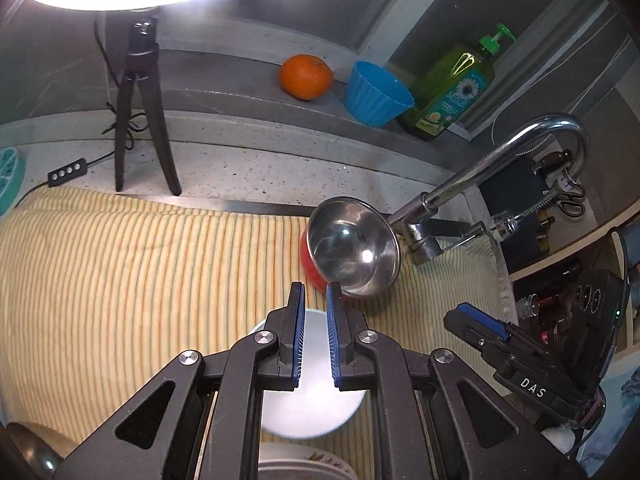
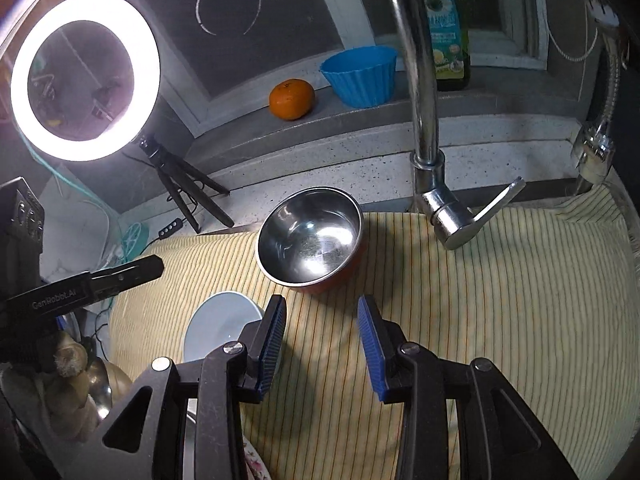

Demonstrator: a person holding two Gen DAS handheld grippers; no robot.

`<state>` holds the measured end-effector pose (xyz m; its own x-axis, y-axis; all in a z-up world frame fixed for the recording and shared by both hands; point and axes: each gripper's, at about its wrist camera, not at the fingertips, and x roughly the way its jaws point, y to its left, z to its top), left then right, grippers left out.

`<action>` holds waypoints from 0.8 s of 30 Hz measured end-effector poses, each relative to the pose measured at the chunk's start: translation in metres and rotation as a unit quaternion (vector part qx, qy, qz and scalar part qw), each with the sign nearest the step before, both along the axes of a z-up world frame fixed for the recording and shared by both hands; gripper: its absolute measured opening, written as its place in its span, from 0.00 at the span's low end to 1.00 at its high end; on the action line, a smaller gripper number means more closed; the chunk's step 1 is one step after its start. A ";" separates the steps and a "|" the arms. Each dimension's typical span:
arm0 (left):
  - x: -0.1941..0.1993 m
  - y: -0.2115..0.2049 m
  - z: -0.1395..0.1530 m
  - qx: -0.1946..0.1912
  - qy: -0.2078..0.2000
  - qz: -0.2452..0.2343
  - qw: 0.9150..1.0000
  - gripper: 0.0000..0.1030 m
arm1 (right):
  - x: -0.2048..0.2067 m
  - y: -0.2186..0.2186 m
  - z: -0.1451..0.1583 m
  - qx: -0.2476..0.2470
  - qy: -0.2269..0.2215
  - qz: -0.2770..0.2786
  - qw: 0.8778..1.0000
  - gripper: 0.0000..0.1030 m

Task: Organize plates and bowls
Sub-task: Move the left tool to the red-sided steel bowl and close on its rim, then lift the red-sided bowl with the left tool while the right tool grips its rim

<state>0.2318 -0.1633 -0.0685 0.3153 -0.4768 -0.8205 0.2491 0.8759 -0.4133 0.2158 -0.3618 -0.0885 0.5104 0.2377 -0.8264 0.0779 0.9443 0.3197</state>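
**Bowls on the striped cloth, both hand-held grippers empty**

On the worktop by the sink lies a yellow striped cloth (image 2: 460, 320), soft and ribbed, likely to damp any slide; behind it runs a speckled stone ledge (image 1: 248, 168) below a dark window, with a ring light (image 2: 86, 76) on a tripod, a chrome tap (image 2: 424, 128), a green soap bottle (image 1: 456, 88), a blue ribbed cup (image 2: 362, 76) and an orange (image 2: 291, 99).

The steel bowl (image 2: 310, 236) with its red outside sits mid-cloth, near the tap base — stiff, probably light, slippery on its polished wall, so the thin rim looks the best hold; the white bowl (image 1: 312, 412), just nearer and apart from it, looks ceramic, heavier and breakable, also best pinched at the rim; a floral plate edge (image 1: 304, 464) shows at the near side, partly hidden.

The left hand-held gripper (image 1: 316, 336) hovers over the white bowl, jaws nearly together, clasping nothing; the right hand-held gripper (image 2: 322, 344) stands partly parted over bare cloth — empty too.
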 end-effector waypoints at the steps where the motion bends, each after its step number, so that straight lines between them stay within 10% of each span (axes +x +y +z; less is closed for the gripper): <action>1: 0.005 -0.006 -0.003 0.003 0.003 0.001 1.000 0.09 | 0.005 -0.008 -0.005 0.017 0.007 -0.004 1.000 0.33; 24: 0.073 -0.044 -0.057 0.026 0.055 -0.039 0.997 0.09 | 0.069 -0.031 -0.053 0.084 0.058 -0.080 0.992 0.33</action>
<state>0.3052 -0.2072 -0.1256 0.1855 -0.4516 -0.8727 0.2734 0.8768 -0.3956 0.2845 -0.3932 -0.1415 0.4567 0.3005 -0.8373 0.2675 0.8513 0.4514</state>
